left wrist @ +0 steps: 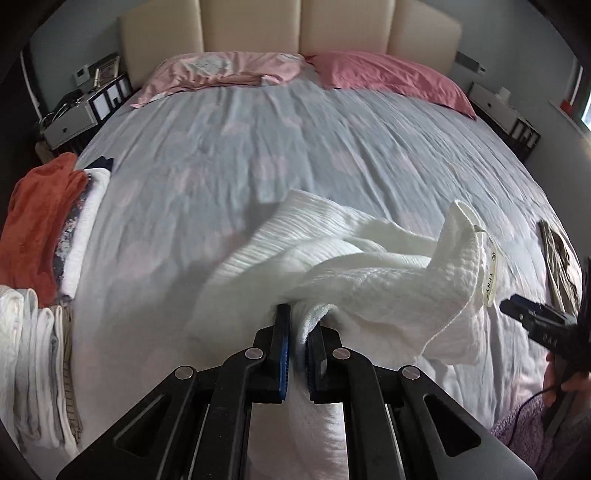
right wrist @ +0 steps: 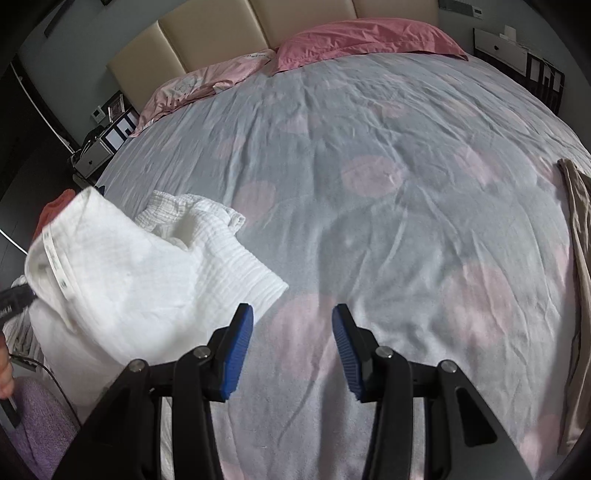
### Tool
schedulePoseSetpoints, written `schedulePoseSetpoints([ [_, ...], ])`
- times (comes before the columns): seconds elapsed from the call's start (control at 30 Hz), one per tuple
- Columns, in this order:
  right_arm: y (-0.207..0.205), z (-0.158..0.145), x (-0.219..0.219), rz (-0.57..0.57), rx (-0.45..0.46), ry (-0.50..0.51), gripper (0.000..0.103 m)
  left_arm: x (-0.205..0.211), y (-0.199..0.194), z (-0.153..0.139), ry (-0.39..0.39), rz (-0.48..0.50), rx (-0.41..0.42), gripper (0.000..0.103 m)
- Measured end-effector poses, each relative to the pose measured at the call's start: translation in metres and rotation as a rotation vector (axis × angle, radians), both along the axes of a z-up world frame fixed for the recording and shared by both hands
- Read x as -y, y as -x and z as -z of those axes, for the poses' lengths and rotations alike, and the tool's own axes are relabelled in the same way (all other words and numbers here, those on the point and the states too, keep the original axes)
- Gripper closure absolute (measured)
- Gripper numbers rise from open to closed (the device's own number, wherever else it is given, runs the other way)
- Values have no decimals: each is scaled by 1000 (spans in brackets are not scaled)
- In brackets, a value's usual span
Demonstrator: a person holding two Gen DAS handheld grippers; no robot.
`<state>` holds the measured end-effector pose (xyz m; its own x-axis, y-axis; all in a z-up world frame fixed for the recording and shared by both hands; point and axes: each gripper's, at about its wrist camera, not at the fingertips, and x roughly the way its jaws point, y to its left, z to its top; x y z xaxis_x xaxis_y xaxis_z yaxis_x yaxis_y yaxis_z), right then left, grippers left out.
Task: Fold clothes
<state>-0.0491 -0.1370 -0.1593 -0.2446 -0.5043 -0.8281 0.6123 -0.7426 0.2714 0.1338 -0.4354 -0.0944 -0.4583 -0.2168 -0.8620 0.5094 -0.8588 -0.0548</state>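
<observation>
Your left gripper [left wrist: 295, 332] was clamped on a bunched fold of the white waffle-textured cotton garment [left wrist: 369, 280], its blue ribbed pads [left wrist: 282, 354] pressed together with the cloth pinched between them. The garment was partly raised off the grey quilted bedspread with pale pink circles [left wrist: 258, 129], and a raised corner carried a white printed label [left wrist: 489, 273]; the rest trailed on the bedspread toward the near edge of the bed. Your right gripper [right wrist: 292, 345] was released, its jaws standing well apart over bare bedspread with nothing between them, just beside the garment's ribbed hem [right wrist: 258, 273] without touching it. In the left wrist view the tip of your right gripper appeared at the right edge, near the labelled corner. A stack of folded clothes topped by an orange garment [left wrist: 40, 218] lay at the left edge of the bed, with folded white items [left wrist: 33, 358] in front of it. A beige garment [right wrist: 580, 258] lay along the right edge. Two pink pillows [left wrist: 388, 74] rested against the cream padded headboard [left wrist: 288, 26].
</observation>
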Motion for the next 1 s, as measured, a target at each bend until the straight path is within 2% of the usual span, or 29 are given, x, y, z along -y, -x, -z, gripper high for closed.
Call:
schedulePoseSetpoints([
  [0.13, -22, -7, 22, -135, -59, 25, 59, 36, -8, 17, -22, -71, -10, 95],
  [0.2, -36, -11, 33, -206, -92, 33, 59, 45, -11, 36, -78, -94, -23, 95],
  [0.27, -51, -15, 42, -267, -122, 41, 59, 44, -8, 54, -122, -99, -9, 95],
  [0.33, -64, -18, 50, -313, -142, 49, 59, 36, -3, 58, -115, -78, 2, 95],
  [0.57, -100, -19, 77, -415, -157, 81, 59, 15, -2, 50, -118, -12, -31, 95],
  [0.7, -113, -12, 91, -427, -194, 24, 59, 15, -3, 54, -137, -4, -25, 95],
  [0.87, -115, 12, 110, -401, -162, -55, 60, 12, -1, 56, -139, 2, -21, 95],
  [0.93, -118, 15, 114, -391, -187, -85, 73, 9, 1, 56, -131, 11, -14, 95],
  [0.97, -119, 16, 115, -379, -204, -100, 86, 7, 1, 56, -128, 19, -16, 95],
  [1.0, -118, 17, 114, -359, -220, -114, 89, 4, 1, 55, -126, 28, -17, 95],
])
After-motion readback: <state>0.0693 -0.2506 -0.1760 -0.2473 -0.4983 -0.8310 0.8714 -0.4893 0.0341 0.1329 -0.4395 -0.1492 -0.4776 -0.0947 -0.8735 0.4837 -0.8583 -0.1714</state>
